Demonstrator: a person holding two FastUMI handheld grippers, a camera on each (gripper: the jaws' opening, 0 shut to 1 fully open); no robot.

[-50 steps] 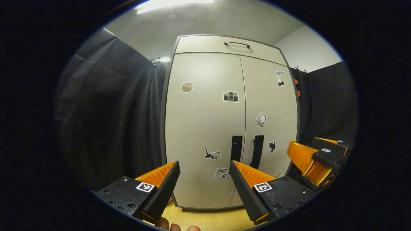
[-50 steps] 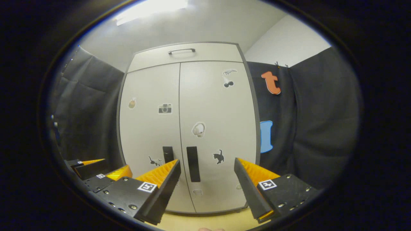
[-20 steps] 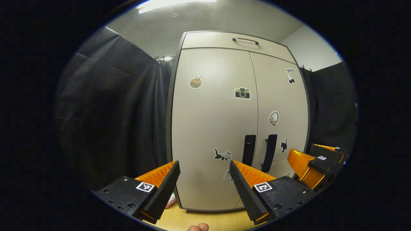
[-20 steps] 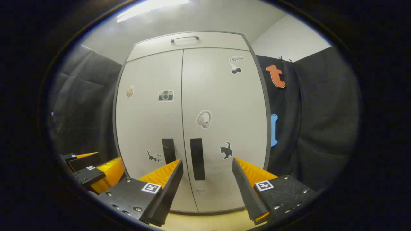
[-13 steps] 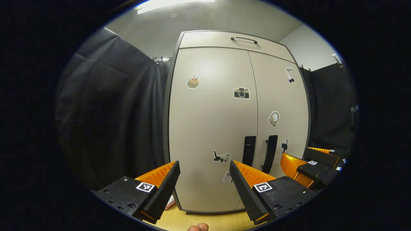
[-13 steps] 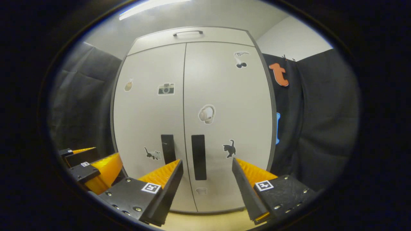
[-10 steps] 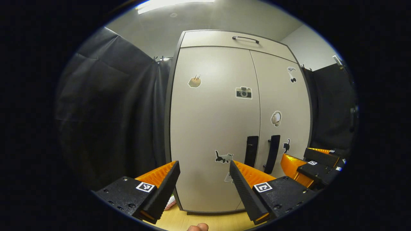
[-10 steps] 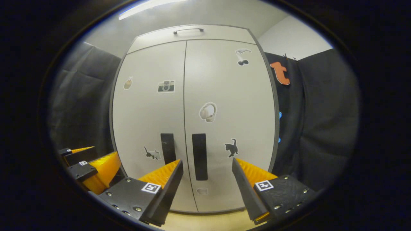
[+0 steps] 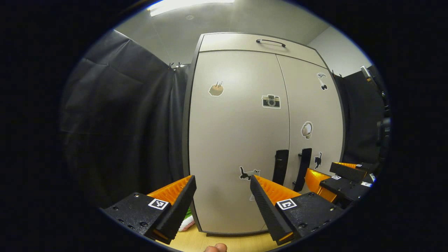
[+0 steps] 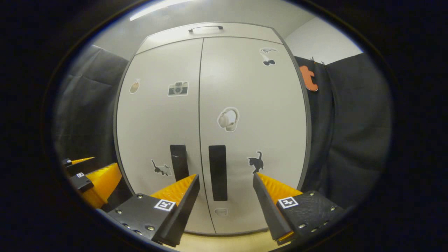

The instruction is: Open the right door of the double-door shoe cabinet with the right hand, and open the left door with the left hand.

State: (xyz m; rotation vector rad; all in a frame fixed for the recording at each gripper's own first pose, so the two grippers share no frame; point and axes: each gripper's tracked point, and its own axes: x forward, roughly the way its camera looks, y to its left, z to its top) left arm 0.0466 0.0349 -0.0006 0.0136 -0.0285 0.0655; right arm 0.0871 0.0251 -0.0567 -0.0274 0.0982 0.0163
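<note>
A beige double-door shoe cabinet (image 10: pixel 224 87) with stickers stands ahead, both doors closed. In the right gripper view the right door's black handle (image 10: pixel 218 172) lies between the fingers of my open right gripper (image 10: pixel 225 190), still some way off; the left door's handle (image 10: pixel 179 162) is just left of it. In the left gripper view my open left gripper (image 9: pixel 222 192) faces the left door (image 9: pixel 238 140), with that door's handle (image 9: pixel 280 167) to the right of its fingers. The right gripper (image 9: pixel 341 176) appears there at the lower right, near the right handle (image 9: pixel 303 169).
Black cloth walls (image 9: pixel 122 133) flank the cabinet on both sides. A top drawer with a bar handle (image 10: pixel 205 28) sits above the doors. A wooden floor (image 9: pixel 227 241) runs below, with a small green and white thing (image 9: pixel 187 220) at the cabinet's left foot.
Both grippers have come closer to the cabinet, which now looks larger. The right gripper has centred on the right handle; the left view has swung left. Both doors stay closed.
</note>
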